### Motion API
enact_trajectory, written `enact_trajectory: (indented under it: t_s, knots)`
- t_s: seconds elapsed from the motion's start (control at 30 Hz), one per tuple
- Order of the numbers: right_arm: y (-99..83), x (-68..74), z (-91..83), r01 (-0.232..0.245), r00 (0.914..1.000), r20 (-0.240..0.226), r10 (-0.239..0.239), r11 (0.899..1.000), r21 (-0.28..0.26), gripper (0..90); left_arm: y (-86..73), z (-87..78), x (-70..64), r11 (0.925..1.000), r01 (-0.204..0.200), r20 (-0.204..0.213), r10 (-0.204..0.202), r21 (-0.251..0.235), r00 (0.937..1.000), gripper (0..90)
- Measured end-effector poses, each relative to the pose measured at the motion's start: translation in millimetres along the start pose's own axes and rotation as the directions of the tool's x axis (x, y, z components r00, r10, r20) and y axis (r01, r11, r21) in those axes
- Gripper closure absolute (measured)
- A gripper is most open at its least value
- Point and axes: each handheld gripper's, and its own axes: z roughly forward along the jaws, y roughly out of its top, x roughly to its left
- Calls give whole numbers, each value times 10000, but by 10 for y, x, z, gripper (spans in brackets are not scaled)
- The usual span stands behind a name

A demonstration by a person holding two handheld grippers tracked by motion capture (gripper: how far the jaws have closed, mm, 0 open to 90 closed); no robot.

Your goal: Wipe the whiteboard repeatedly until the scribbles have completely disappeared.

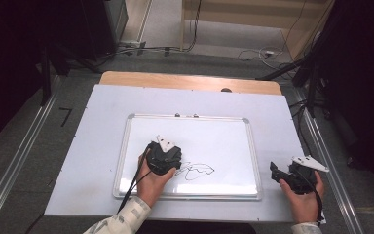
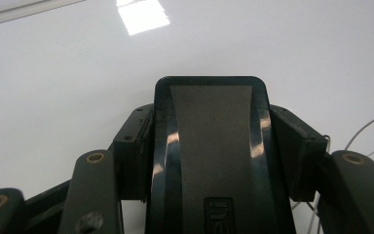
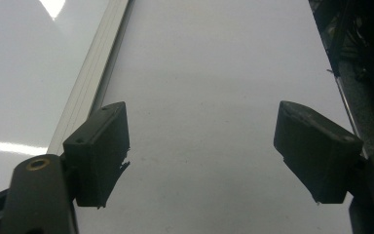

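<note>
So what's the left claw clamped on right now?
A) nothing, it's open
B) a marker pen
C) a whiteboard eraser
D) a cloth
C: in the left gripper view the left claw grips a black eraser from both sides, over the whiteboard.

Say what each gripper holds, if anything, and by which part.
The left gripper is shut on a black eraser, clamped by its two long sides, over the whiteboard. The right gripper is open and holds nothing.

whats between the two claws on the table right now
In the high view, a black scribble on the white metal-framed whiteboard and its right frame edge lie between the left claw and right claw.
</note>
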Motion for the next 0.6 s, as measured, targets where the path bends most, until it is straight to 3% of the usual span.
enact_trajectory:
  t_s: [0.6]
  knots:
    - [0,2,4,1,10000,16,-1,10000,9,193,43,56,-163,9997,-240,204,240,-5,9995,411]
